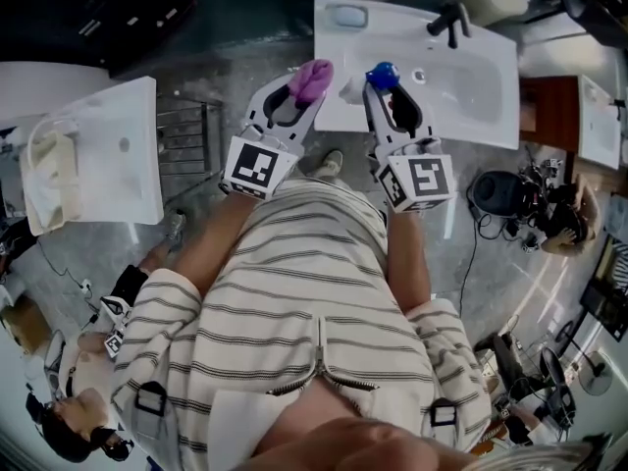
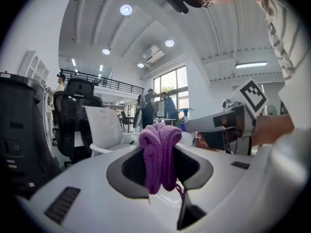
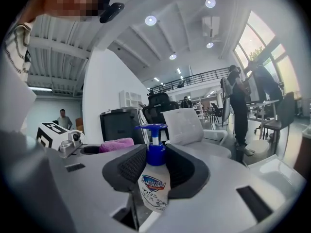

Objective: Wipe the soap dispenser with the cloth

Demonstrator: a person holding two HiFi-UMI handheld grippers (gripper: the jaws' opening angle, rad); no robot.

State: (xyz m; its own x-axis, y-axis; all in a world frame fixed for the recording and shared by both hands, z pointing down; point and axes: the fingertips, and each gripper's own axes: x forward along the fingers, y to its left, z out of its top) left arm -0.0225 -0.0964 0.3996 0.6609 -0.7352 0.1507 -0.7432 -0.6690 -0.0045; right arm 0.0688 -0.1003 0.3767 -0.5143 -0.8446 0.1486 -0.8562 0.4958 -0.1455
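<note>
"Safeguard"-labelled soap dispenser (image 3: 154,188) in right tongs (image 3: 155,154), cloth (image 2: 159,159) in left tongs (image 2: 161,142)

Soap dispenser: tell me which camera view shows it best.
The right gripper view: the soap dispenser stands upright, held in the right gripper, with its blue pump and label facing the camera. The head view shows only the pump top from above. The left gripper view gives at most a blue speck far off.
</note>
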